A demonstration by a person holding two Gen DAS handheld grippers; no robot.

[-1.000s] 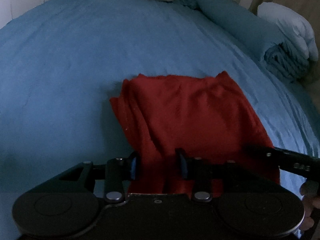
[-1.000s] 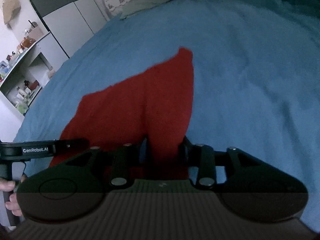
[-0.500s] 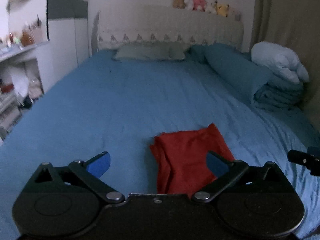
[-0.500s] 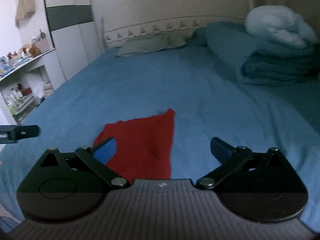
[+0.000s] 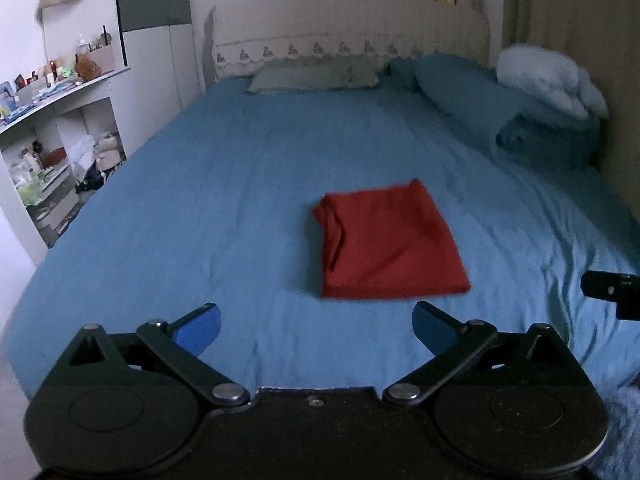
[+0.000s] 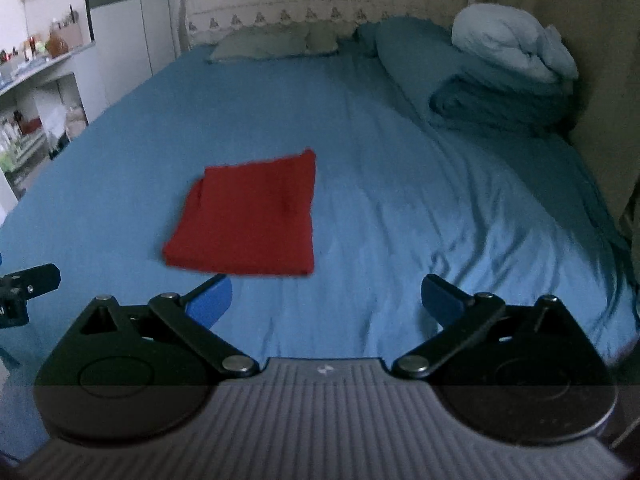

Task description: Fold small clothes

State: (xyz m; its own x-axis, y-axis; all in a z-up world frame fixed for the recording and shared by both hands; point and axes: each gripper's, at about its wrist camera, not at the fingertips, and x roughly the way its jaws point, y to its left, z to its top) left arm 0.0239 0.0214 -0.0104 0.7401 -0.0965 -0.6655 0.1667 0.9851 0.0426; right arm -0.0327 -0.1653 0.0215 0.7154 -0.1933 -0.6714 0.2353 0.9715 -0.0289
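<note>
A folded red garment (image 5: 390, 242) lies flat on the blue bed (image 5: 200, 220), beyond 2 wide, empty grippers, left (image 5: 316, 328) and right (image 6: 326, 300); best leave it undisturbed.

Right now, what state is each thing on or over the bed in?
red garment: folded into a flat rectangle, lying on the bed, free of both grippers.
left gripper: jaws wide open, empty, short of the garment.
right gripper: jaws wide open, empty, short of the garment.
blue bedsheet: spread out, lightly wrinkled.
blue blanket: folded, stacked by the wall.
</note>
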